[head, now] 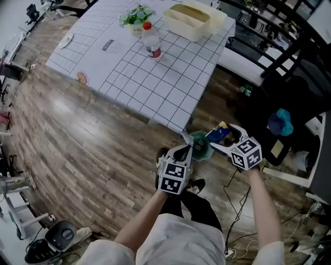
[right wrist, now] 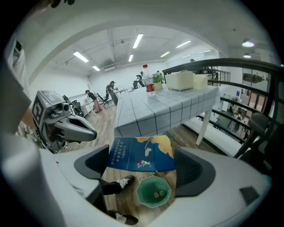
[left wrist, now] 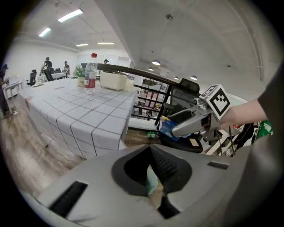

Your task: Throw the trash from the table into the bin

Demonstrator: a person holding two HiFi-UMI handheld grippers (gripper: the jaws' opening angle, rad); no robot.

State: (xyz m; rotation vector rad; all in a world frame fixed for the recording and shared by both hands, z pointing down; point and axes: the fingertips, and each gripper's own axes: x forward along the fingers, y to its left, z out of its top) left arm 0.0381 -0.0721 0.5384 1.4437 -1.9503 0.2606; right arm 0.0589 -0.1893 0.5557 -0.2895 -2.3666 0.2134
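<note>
A green bin stands on the wooden floor by the near corner of the table. My right gripper is shut on a blue snack packet and holds it right above the bin. In the right gripper view the packet spans the gap between the jaws, and below it the bin has a small scrap inside. My left gripper hangs just left of the bin, shut and with nothing in it. A sliver of the bin shows beneath its jaws.
The white checked table carries a water bottle, a small plant, a cream container and some flat scraps. A black chair with a blue cloth stands to the right. Cables lie on the floor near my feet.
</note>
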